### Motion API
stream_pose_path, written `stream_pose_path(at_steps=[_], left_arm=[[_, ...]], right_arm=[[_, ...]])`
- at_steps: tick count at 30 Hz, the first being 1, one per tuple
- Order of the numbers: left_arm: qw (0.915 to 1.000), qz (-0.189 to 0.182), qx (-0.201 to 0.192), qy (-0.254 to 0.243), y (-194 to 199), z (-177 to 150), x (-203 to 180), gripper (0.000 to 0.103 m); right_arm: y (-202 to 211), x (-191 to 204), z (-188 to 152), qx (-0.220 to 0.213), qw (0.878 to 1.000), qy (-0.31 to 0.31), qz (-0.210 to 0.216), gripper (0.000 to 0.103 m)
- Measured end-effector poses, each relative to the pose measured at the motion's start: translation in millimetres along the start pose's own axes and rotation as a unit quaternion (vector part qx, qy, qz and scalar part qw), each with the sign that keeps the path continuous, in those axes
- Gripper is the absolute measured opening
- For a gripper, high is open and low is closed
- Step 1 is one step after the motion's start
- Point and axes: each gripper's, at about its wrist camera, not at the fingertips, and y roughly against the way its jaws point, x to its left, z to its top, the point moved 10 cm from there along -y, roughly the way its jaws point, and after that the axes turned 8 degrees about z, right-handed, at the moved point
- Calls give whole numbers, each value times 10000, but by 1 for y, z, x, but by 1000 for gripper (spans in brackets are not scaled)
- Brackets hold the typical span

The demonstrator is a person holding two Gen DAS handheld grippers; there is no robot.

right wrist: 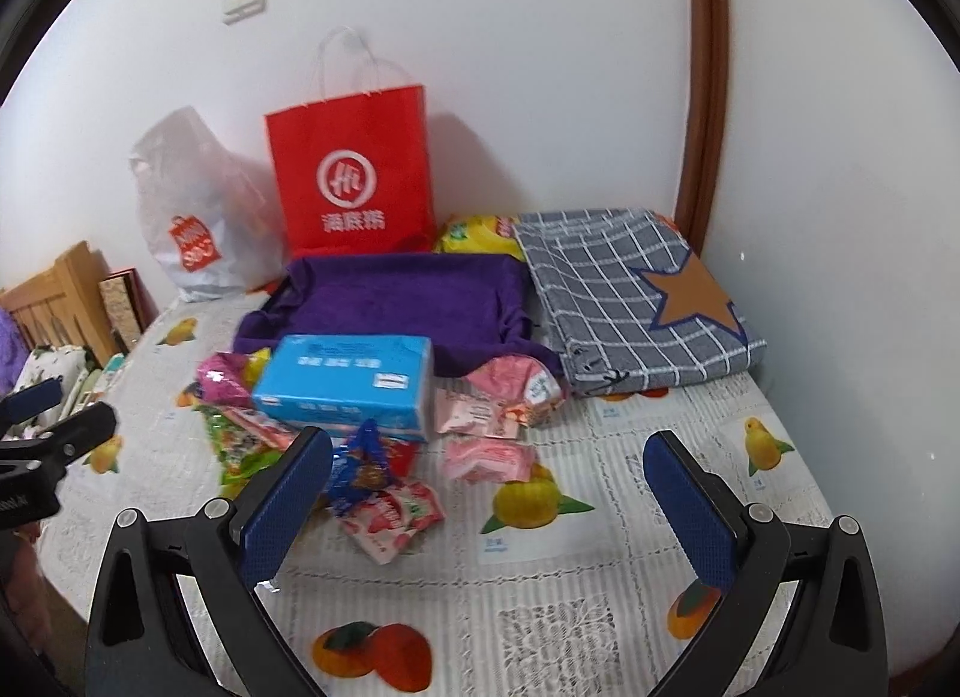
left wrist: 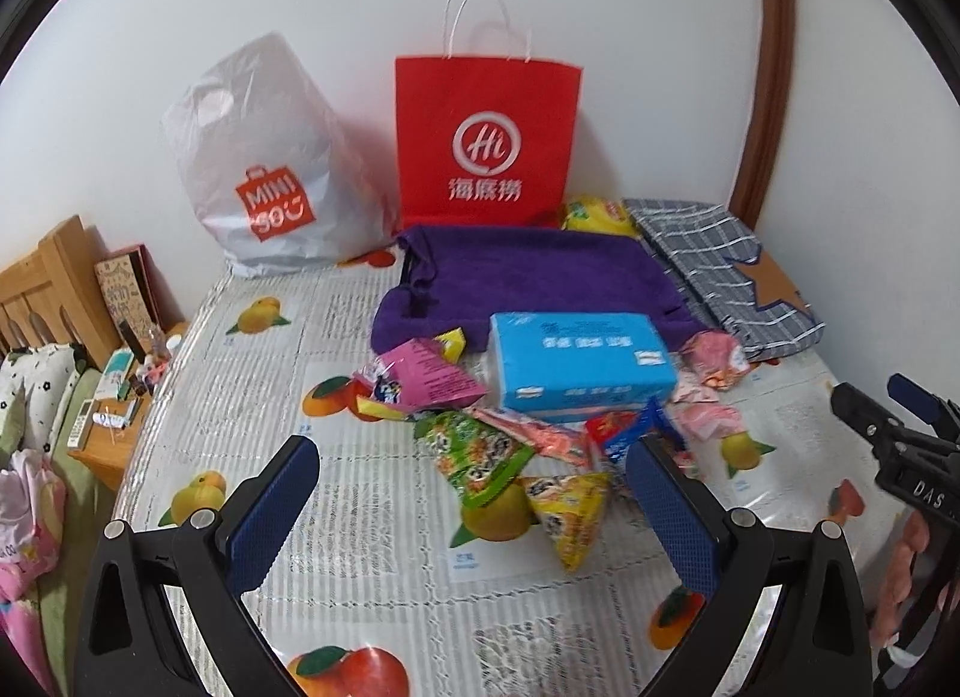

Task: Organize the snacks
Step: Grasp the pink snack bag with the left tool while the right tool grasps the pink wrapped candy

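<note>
Several snack packets lie in a loose pile on the fruit-print tablecloth (left wrist: 360, 517): a green packet (left wrist: 474, 451), a yellow packet (left wrist: 570, 511), a pink packet (left wrist: 426, 373) and pale pink packets (right wrist: 489, 454). A blue tissue pack (left wrist: 579, 364) sits among them, also in the right wrist view (right wrist: 351, 385). A purple fabric tray (left wrist: 534, 277) stands behind the pile. My left gripper (left wrist: 474, 508) is open and empty above the green and yellow packets. My right gripper (right wrist: 489, 502) is open and empty, to the right of a red-and-blue packet (right wrist: 384, 493).
A red paper bag (left wrist: 486, 144) and a white plastic bag (left wrist: 270, 168) stand against the wall. A grey checked fabric bin (right wrist: 636, 301) lies folded at the right, with a yellow packet (right wrist: 480, 235) behind it. A wooden headboard (left wrist: 54, 283) and a cluttered nightstand are at the left.
</note>
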Motion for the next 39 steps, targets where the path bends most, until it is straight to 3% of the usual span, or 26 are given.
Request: stream_pose_path(at_steps=[6, 9, 16, 24, 28, 35, 39], left_arm=[[9992, 44, 376, 94, -41, -11, 14, 103], [9987, 84, 483, 148, -54, -13, 20, 102], [9973, 115, 687, 220, -79, -13, 31, 102], [9959, 39, 824, 363, -98, -3, 39, 102], [9956, 23, 845, 416, -102, 2, 43, 102], [9940, -204, 924, 548, -109, 7, 45, 102], [9939, -185, 966, 495, -116, 7, 46, 102]], right_arm=[[-47, -27, -21, 515, 9986, -109, -104, 99], [-67, -36, -29, 711, 9972, -144, -165, 91], [-105, -48, -20, 785, 9968, -138, -109, 81], [-152, -44, 7, 791, 9967, 78, 192, 81], [-175, -44, 5, 936, 9950, 306, 150, 81], [-205, -37, -5, 1230, 9905, 352, 508, 81], [-210, -27, -4, 1179, 9899, 529, 579, 81]])
